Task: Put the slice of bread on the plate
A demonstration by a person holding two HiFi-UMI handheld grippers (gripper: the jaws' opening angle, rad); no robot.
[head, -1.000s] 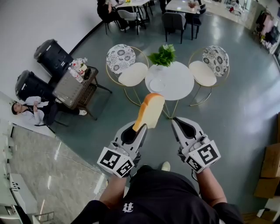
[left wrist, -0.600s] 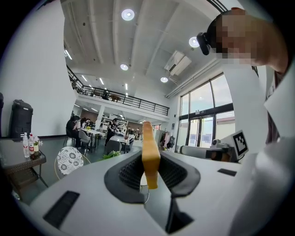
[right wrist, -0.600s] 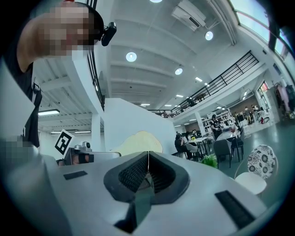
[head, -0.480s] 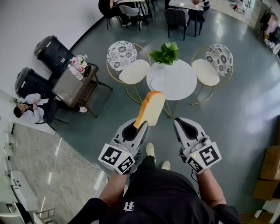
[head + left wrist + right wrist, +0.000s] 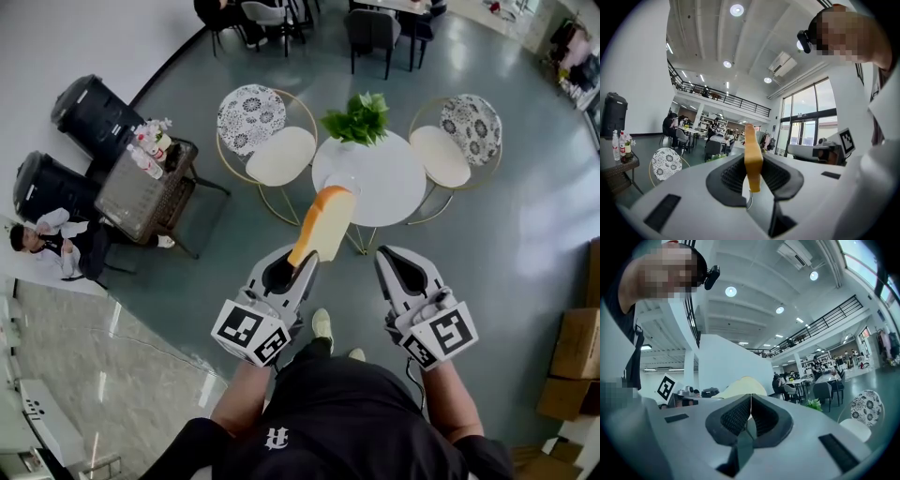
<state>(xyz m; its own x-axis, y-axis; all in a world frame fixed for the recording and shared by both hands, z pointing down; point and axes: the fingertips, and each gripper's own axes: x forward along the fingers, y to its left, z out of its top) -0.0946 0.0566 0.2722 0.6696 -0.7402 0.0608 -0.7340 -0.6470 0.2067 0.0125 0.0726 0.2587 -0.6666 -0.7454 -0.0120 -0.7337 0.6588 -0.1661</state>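
A tan slice of bread [image 5: 323,225] stands upright, its lower edge pinched in my left gripper [image 5: 298,267]. In the left gripper view the bread [image 5: 753,157] sits edge-on between the dark pads, with the left gripper [image 5: 753,180] shut on it. My right gripper [image 5: 398,267] is beside it on the right, shut with nothing in it [image 5: 751,416]. From the right gripper view the bread [image 5: 740,386] shows behind the jaws. A clear plate [image 5: 343,178] lies on the round white table [image 5: 384,183] ahead, partly behind the top of the bread.
A green plant [image 5: 356,117] stands at the table's far edge. Two cushioned chairs [image 5: 281,155] [image 5: 441,155] flank the table. A side table with bottles [image 5: 141,183] and two black bins [image 5: 89,112] are at left, near a seated person [image 5: 47,244]. Cardboard boxes [image 5: 572,347] are at right.
Both grippers and the bread have been carried forward toward the round table, which now sits closer. The grip on the bread is unchanged.
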